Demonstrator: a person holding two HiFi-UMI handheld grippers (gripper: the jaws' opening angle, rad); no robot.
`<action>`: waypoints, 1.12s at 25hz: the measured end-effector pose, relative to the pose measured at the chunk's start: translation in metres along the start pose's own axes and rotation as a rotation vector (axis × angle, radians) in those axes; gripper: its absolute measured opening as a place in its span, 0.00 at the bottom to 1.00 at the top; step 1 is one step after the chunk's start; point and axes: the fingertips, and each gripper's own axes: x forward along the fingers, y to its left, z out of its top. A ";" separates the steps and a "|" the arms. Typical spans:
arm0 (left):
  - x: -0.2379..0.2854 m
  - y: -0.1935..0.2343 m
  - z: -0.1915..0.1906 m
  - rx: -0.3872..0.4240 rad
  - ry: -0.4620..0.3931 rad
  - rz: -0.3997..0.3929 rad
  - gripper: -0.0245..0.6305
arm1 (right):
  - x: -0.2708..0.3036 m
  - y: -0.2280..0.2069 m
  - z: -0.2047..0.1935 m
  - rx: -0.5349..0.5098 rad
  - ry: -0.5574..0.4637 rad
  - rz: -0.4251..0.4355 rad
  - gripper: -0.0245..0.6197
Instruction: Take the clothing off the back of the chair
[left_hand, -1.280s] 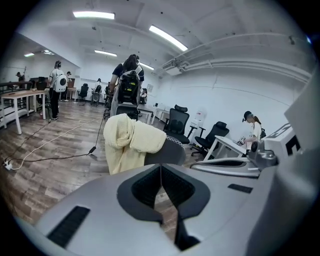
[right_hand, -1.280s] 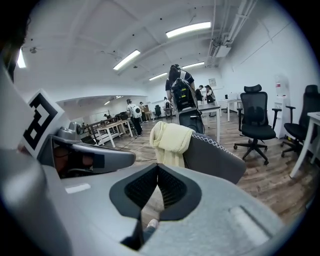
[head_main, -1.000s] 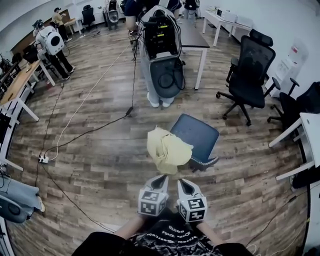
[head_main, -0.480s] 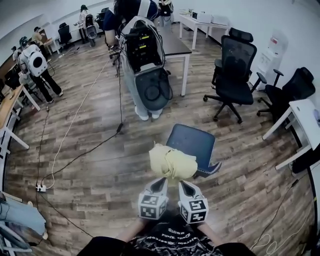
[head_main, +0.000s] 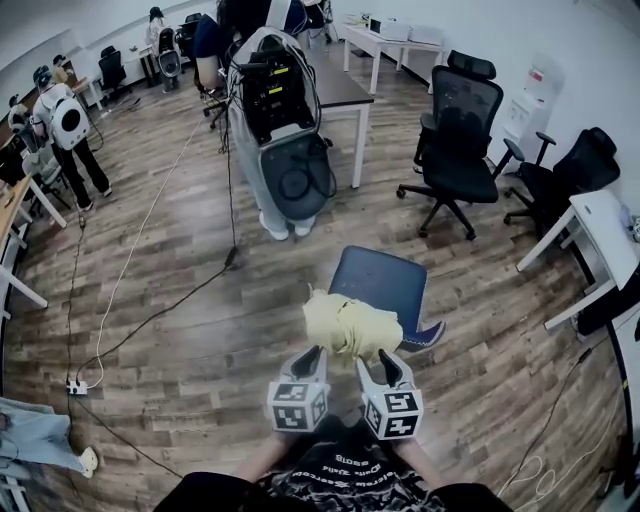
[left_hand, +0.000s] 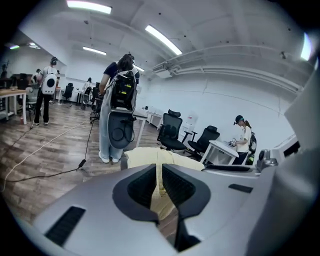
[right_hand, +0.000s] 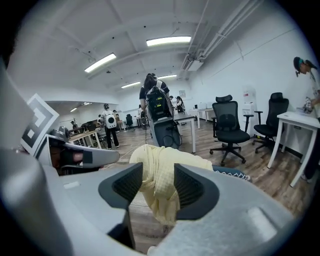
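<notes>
A pale yellow garment (head_main: 343, 325) hangs bunched over the back of a chair with a blue seat (head_main: 383, 280). My two grippers stand side by side just on the near side of it. The left gripper (head_main: 313, 355) is shut, and in the left gripper view only a thin strip of the garment (left_hand: 150, 157) shows past the left gripper (left_hand: 160, 177). The right gripper (head_main: 388, 358) has just been opening its jaws. In the right gripper view the garment (right_hand: 160, 162) hangs in line with the gap of the right gripper (right_hand: 159, 186), and the pads do not press on it.
A person with a backpack rig (head_main: 280, 110) stands beyond the chair beside a dark table (head_main: 338, 80). Black office chairs (head_main: 455, 140) and a white desk (head_main: 600, 225) are on the right. Cables (head_main: 150, 320) run over the wooden floor on the left.
Both grippers have come forward, closer to the yellow garment. The right gripper's jaws have parted. The garment still hangs on the chair back.
</notes>
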 end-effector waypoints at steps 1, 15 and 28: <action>-0.001 0.002 0.002 -0.021 0.000 -0.001 0.07 | 0.001 -0.001 0.002 0.002 -0.001 -0.006 0.36; 0.038 0.020 0.002 0.005 0.153 -0.009 0.47 | 0.037 -0.023 0.003 -0.078 0.106 -0.111 0.72; 0.075 0.024 -0.018 0.016 0.288 -0.038 0.47 | 0.068 -0.029 -0.007 -0.280 0.168 -0.266 0.75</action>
